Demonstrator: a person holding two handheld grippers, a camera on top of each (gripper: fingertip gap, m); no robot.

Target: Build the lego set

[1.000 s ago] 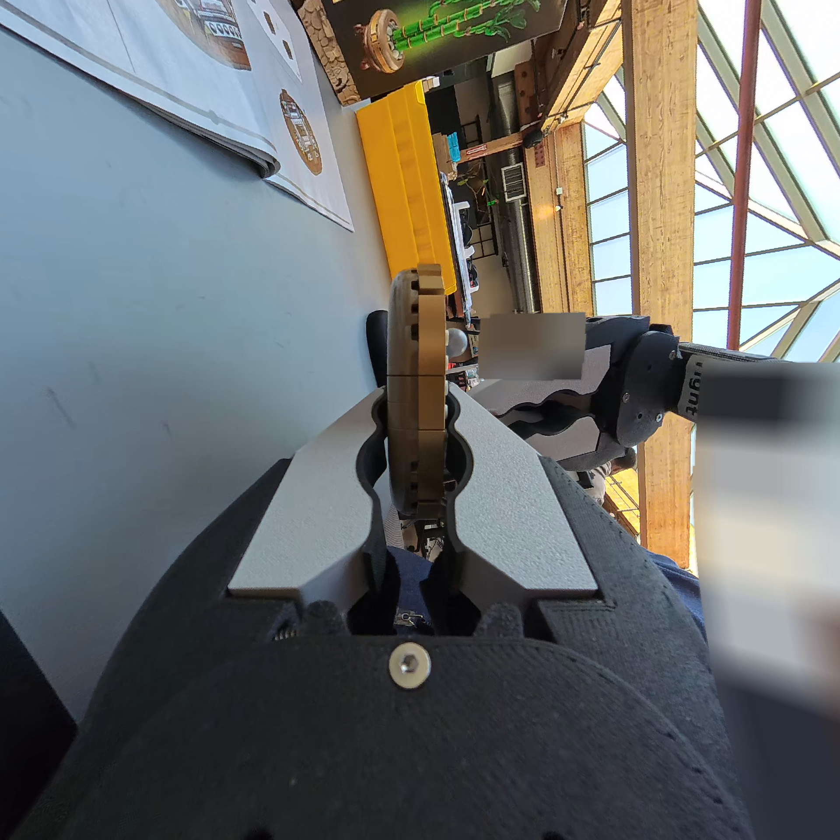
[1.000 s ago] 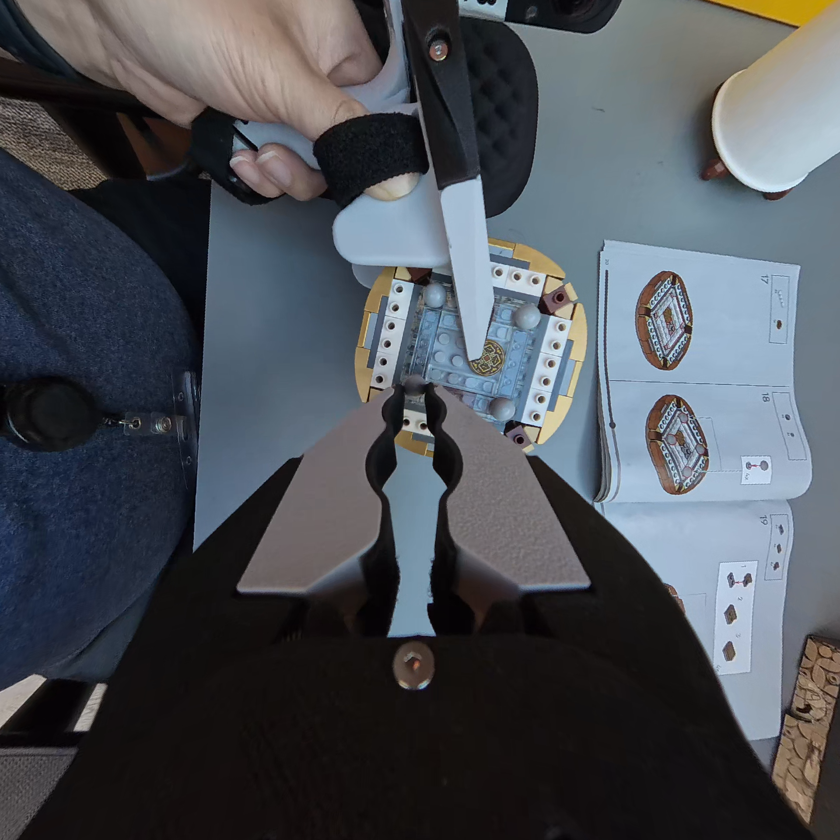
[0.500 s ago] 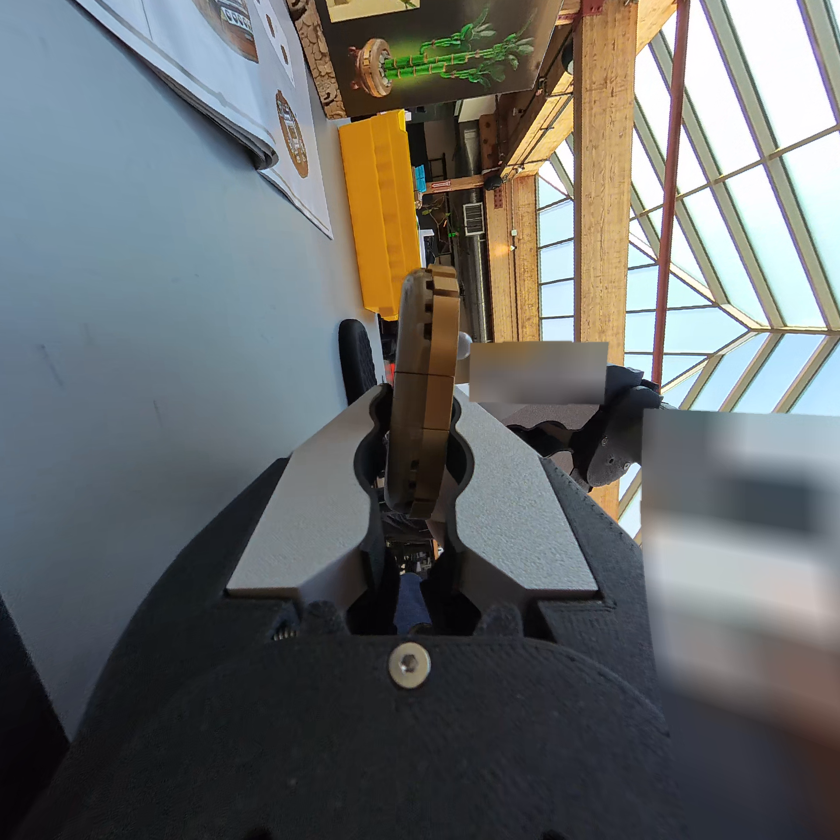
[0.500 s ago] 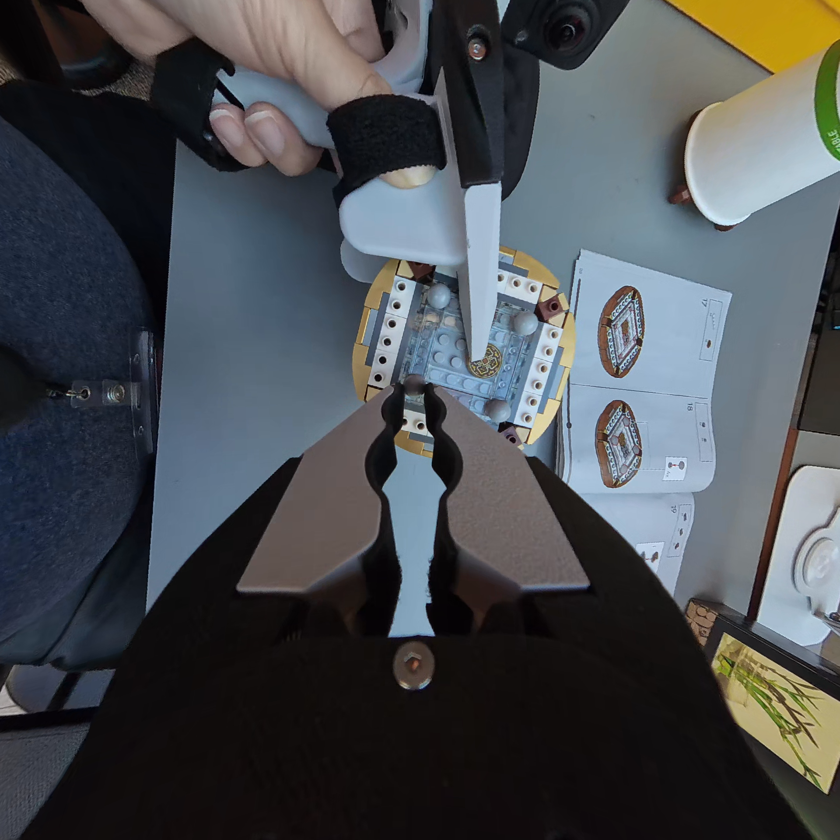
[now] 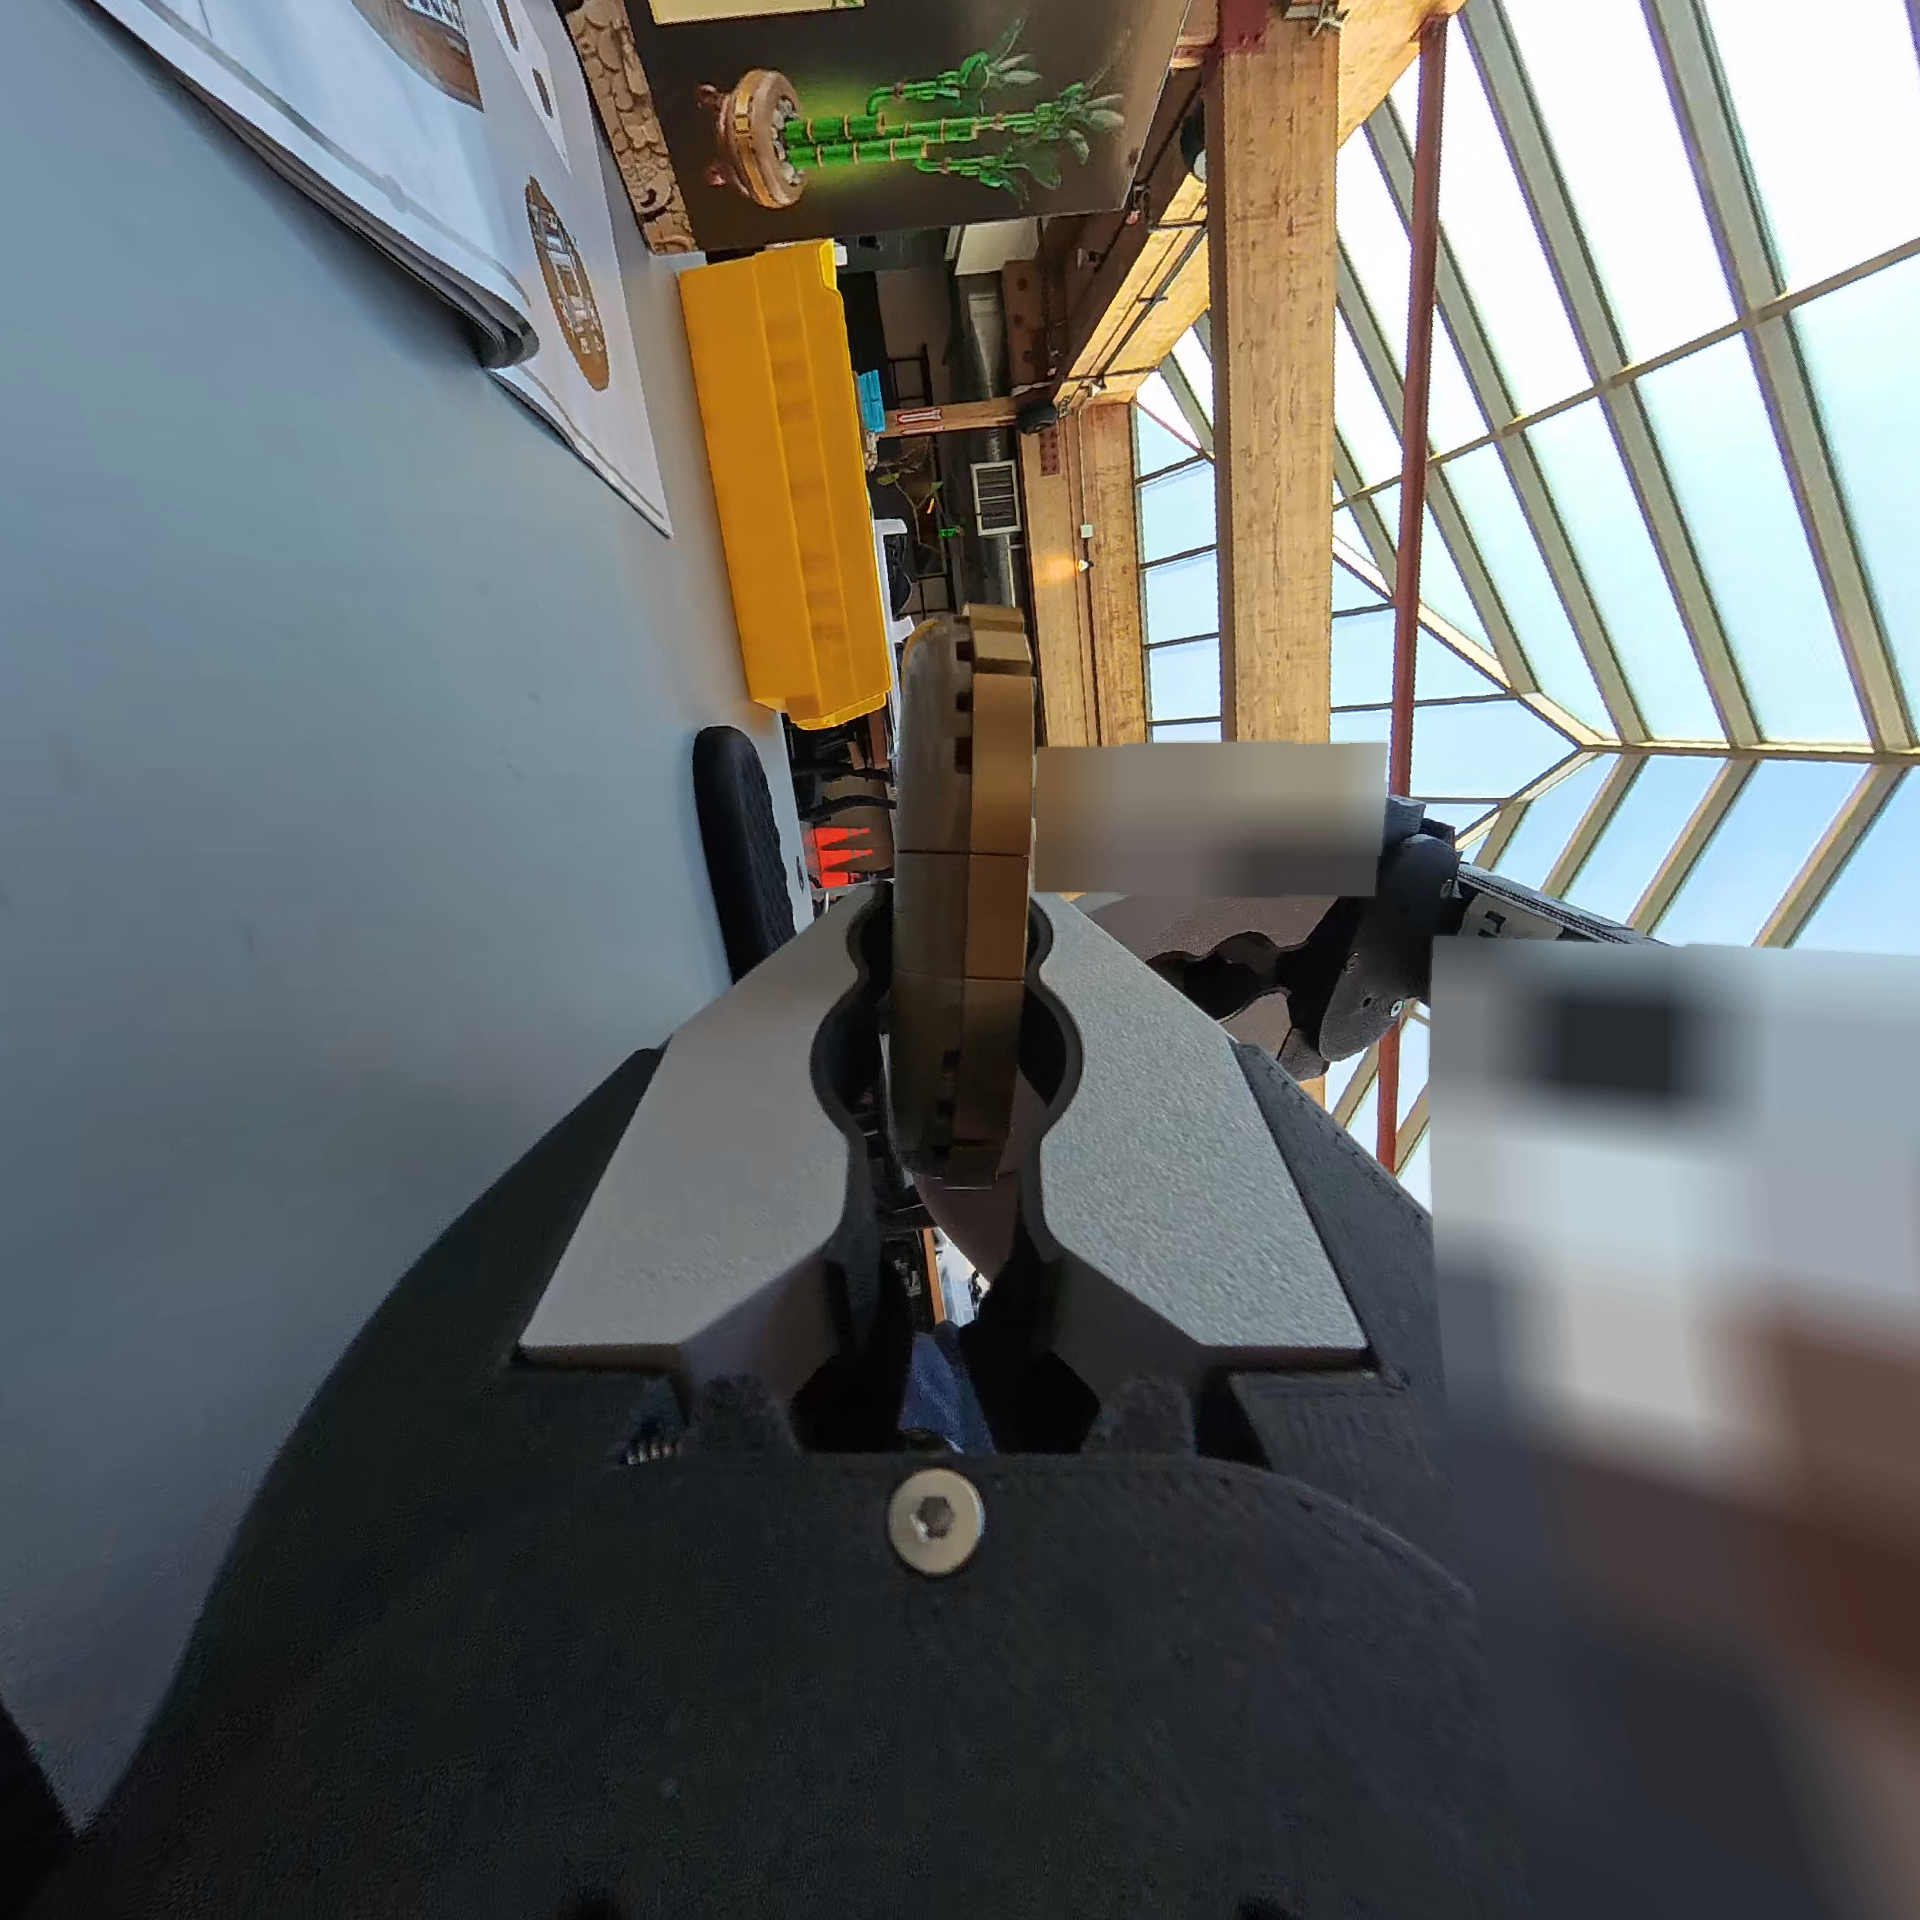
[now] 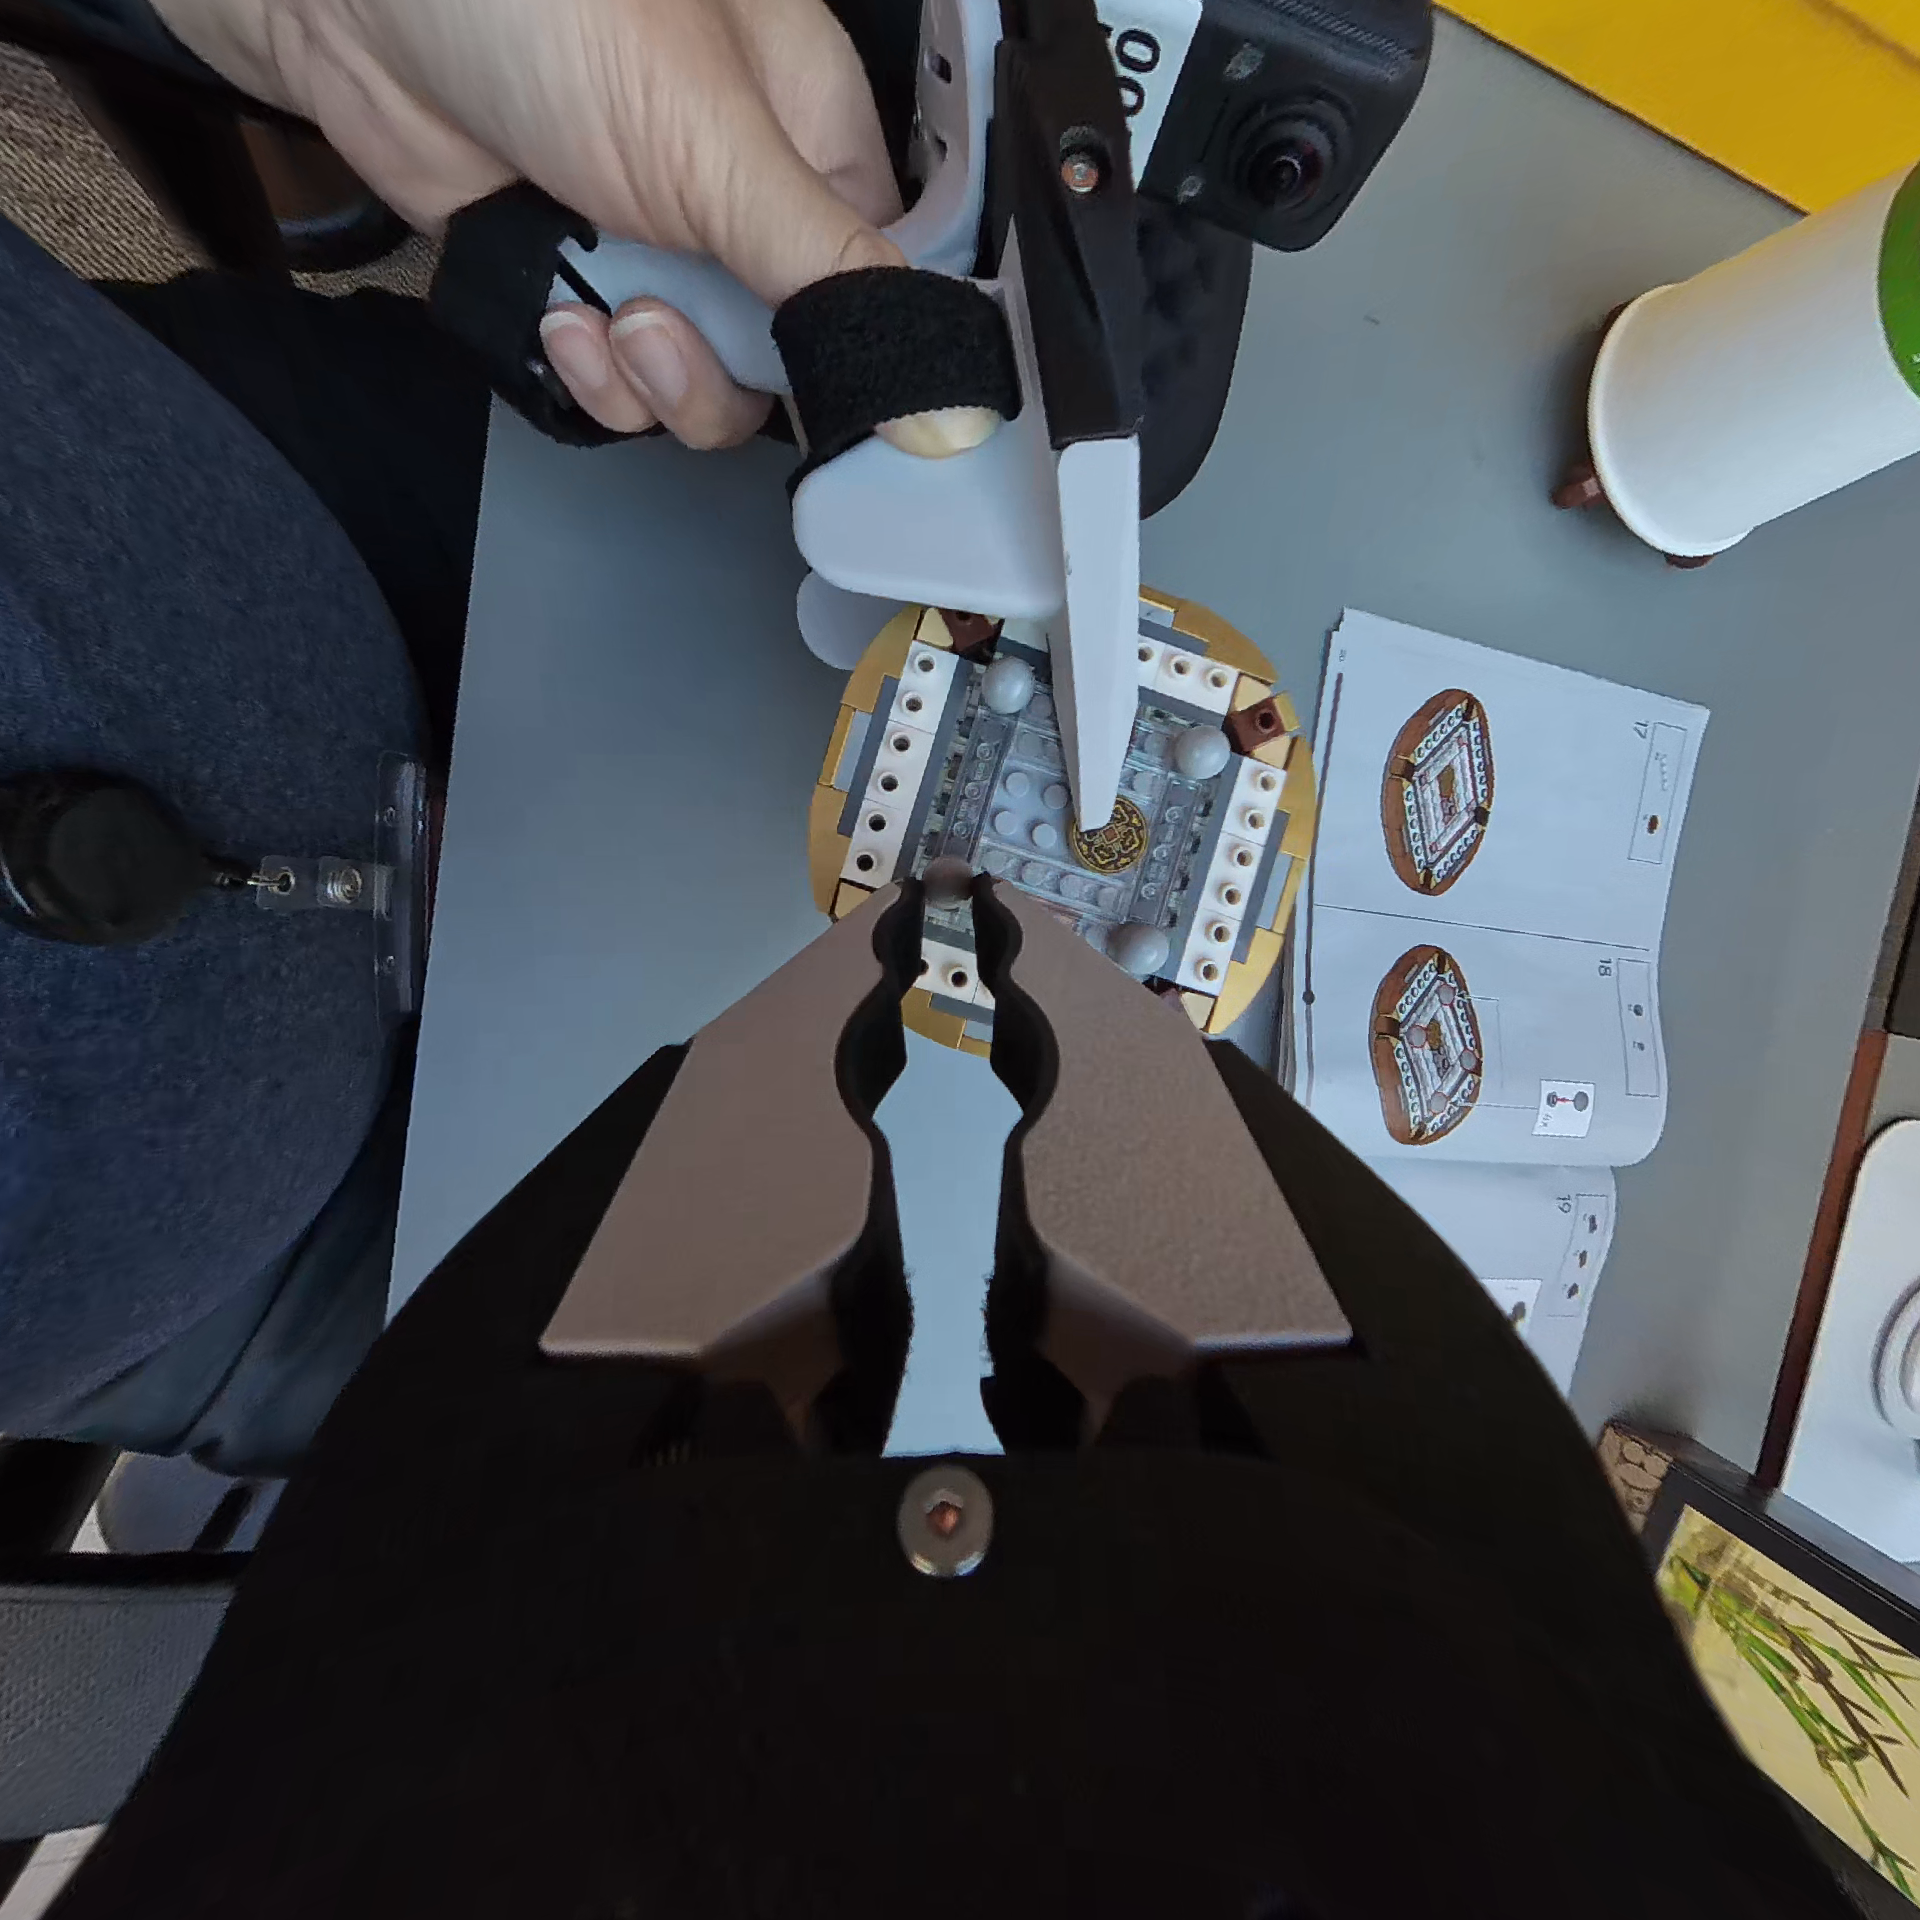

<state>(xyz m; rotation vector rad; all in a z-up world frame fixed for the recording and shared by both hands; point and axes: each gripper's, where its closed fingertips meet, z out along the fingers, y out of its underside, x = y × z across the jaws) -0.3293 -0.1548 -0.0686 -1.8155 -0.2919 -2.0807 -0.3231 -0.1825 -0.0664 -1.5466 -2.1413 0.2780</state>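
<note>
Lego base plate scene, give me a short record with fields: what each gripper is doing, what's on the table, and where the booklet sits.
left gripper: shut on the round lego base, clamping it edge-on; base held off the grey table
right gripper: jaws closed on a small grey round piece at the base's near corner
base top: three grey domes already seated, one gold printed tile
instruction booklet: open, beside the base
paper cup: on the table beyond the booklet
yellow bin: far table edge

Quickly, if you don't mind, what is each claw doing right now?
Left claw: closed on the round lego base, gripping it edge-on.
Right claw: closed on a small grey ball piece at the base's corner.
</note>
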